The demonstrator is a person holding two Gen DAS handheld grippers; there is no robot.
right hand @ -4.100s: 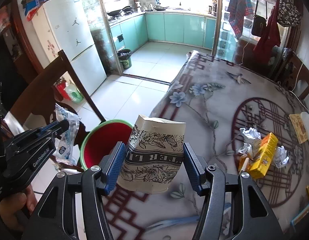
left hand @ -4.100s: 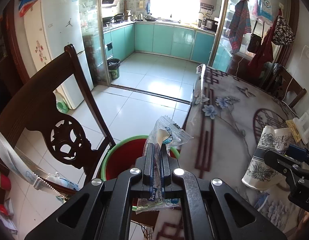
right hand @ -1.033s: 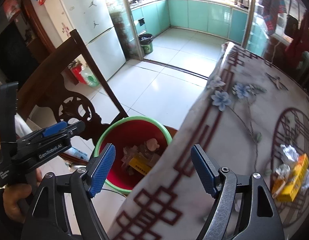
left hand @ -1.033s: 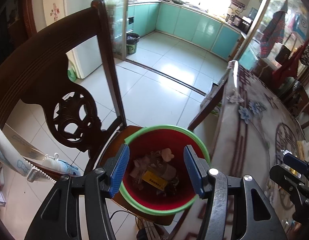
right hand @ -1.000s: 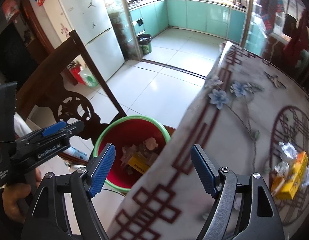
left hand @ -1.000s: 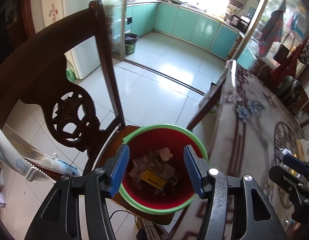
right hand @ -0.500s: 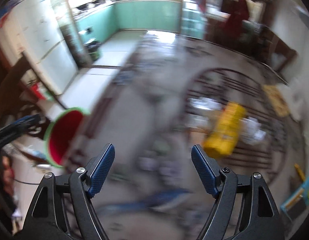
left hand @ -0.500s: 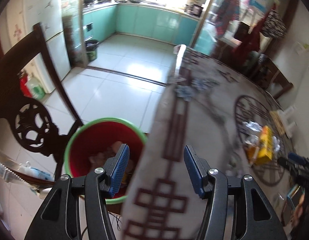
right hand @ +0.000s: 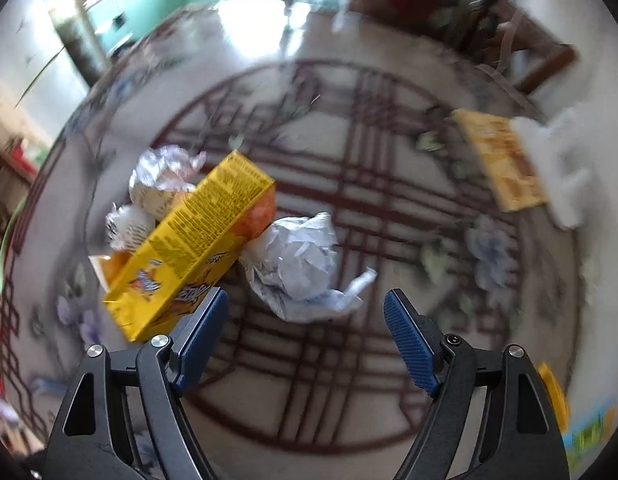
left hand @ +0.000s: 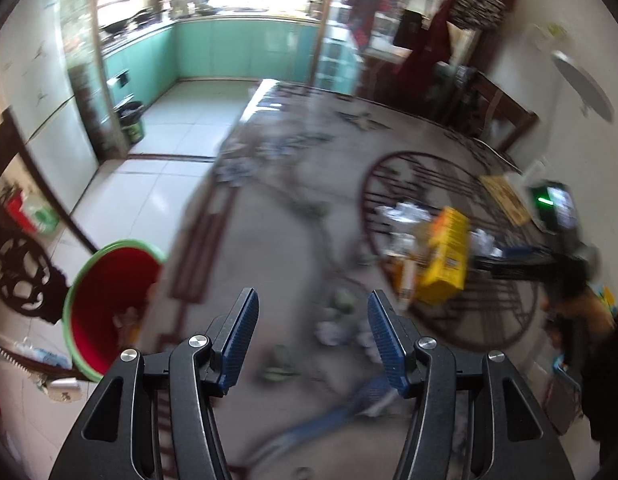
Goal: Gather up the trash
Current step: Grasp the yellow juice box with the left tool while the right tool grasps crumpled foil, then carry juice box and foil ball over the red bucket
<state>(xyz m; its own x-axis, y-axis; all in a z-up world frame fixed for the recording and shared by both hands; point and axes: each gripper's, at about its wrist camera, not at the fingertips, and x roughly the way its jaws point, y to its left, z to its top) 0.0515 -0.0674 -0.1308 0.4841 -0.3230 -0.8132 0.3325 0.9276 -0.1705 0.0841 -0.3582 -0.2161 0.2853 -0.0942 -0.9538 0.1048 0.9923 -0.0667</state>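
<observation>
A yellow carton (right hand: pixel 193 248) lies on the patterned table (right hand: pixel 349 184) with crumpled white paper (right hand: pixel 301 260) at its right end and crumpled foil wrappers (right hand: pixel 161 184) behind it. My right gripper (right hand: pixel 305 316) is open and empty, just short of the crumpled paper. The carton (left hand: pixel 445 256) also shows in the left wrist view, with the right gripper reaching toward it from the right. My left gripper (left hand: pixel 313 320) is open and empty above the table's near edge. A red bucket with a green rim (left hand: pixel 109 300) stands at the left, off the table, with trash inside.
A yellow booklet (right hand: pixel 497 156) and a white object (right hand: pixel 561 168) lie at the table's far right. A carved dark wooden chair (left hand: pixel 17 276) stands beside the bucket. A wooden chair (left hand: pixel 497 108) stands beyond the table. The kitchen floor opens behind.
Both grippers have swung right from the bucket toward the trash pile on the table. The right gripper now hovers close over the crumpled paper and carton. Both stay open and empty.
</observation>
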